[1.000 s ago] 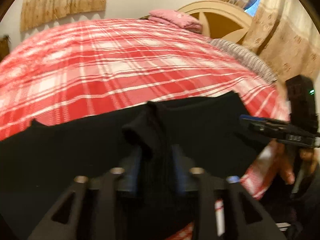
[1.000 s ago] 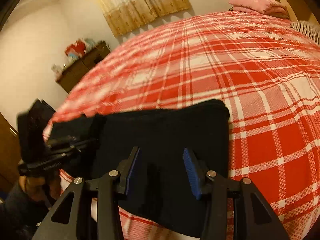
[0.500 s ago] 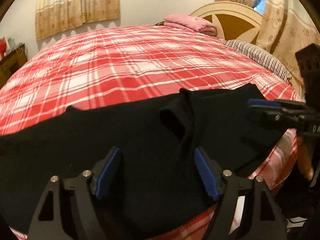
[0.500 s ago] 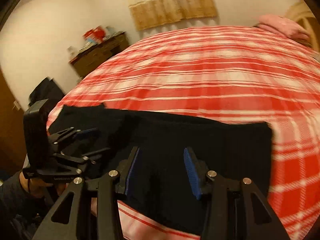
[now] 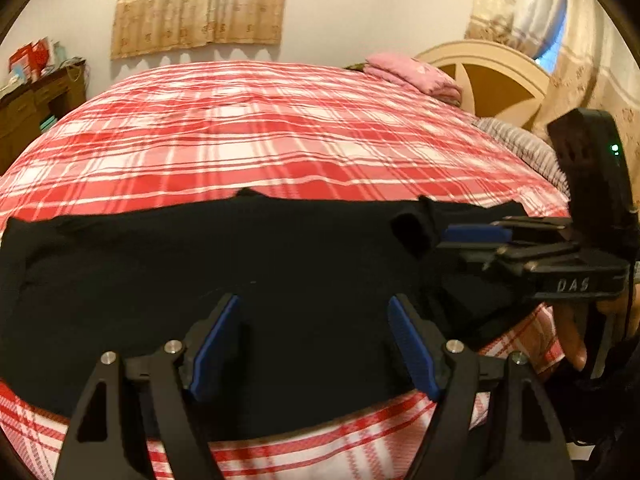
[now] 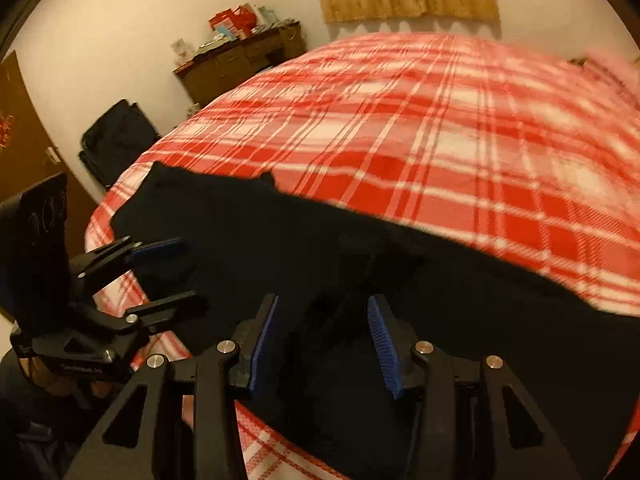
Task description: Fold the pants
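At the bottom of each wrist view both grippers have their jaws apart with nothing between the pads: the left gripper (image 5: pixel 314 340) has just opened wide, the right gripper (image 6: pixel 322 340) stands half open. Beyond them the black pants (image 5: pixel 248 276) lie across the near edge of the bed (image 5: pixel 280 128). A bunched fold (image 5: pixel 412 228), mid-right, may leave the next fold lumpy, and the edge-hanging cloth may slide off.
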{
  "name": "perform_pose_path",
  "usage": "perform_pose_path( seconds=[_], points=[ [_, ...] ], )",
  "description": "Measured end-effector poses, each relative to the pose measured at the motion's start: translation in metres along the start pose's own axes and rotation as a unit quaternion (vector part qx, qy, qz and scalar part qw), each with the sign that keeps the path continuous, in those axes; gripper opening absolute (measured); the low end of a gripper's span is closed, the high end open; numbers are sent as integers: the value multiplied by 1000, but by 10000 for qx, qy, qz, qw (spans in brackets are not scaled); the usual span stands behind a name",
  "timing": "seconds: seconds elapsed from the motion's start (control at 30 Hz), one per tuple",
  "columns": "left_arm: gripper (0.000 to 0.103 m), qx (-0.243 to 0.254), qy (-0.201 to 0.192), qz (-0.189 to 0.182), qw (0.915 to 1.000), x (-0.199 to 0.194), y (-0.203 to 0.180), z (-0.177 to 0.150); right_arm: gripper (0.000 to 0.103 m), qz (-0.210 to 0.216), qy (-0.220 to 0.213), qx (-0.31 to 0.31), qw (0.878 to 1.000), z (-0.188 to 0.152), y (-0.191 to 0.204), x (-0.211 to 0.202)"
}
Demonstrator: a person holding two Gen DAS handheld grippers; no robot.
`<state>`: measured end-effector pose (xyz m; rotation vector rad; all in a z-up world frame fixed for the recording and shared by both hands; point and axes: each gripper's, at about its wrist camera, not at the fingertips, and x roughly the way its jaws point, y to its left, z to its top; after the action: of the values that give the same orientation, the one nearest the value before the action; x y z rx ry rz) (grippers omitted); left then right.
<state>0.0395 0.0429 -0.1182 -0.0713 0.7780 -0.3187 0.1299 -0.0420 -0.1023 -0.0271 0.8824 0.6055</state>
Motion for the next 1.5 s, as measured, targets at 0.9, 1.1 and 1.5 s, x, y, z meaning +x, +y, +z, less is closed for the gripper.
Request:
perform_pose_path(
  seconds=[0.9,1.1,1.5],
  points=[
    [79,-92,-473,1406,9889,-44,98,12,31,-470,20,195,9987,4,0,4],
    [79,-358,-501,1993,9780,-61,161,16,38,-456,-25,106,9989,-4,-1,-11],
    [79,-1049,-168,1487,9832,-39,204,3,39,-482,-93,268,9984,-25,-12,-16]
  ],
)
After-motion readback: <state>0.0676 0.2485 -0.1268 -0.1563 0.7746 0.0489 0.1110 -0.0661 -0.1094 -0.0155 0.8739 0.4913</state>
